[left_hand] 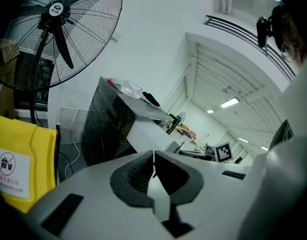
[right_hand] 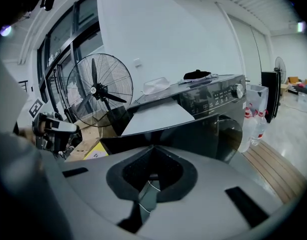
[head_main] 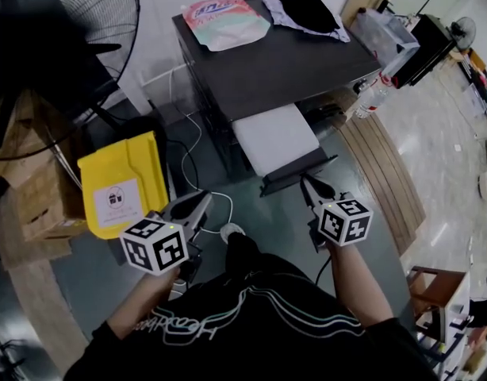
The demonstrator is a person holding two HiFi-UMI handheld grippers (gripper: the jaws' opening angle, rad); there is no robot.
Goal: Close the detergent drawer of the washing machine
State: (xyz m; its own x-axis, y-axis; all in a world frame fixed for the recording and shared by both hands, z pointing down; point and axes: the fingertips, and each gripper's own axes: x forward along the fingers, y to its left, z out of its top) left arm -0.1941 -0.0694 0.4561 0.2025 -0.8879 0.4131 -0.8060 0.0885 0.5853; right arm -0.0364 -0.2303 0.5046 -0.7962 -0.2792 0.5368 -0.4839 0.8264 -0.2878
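The dark washing machine stands ahead of me with its detergent drawer pulled far out, pale inside with a dark front panel. My right gripper is shut and empty, its tips just short of that panel; in the right gripper view the drawer and panel lie straight beyond the shut gripper. My left gripper hangs lower left of the drawer, also shut on nothing. The left gripper view has its gripper aimed toward the machine and the open drawer.
A detergent bag and dark clothes lie on the machine's top. A big floor fan, cardboard boxes and a yellow bin stand to the left. A white cable runs over the floor. Bottles and a wooden platform are at the right.
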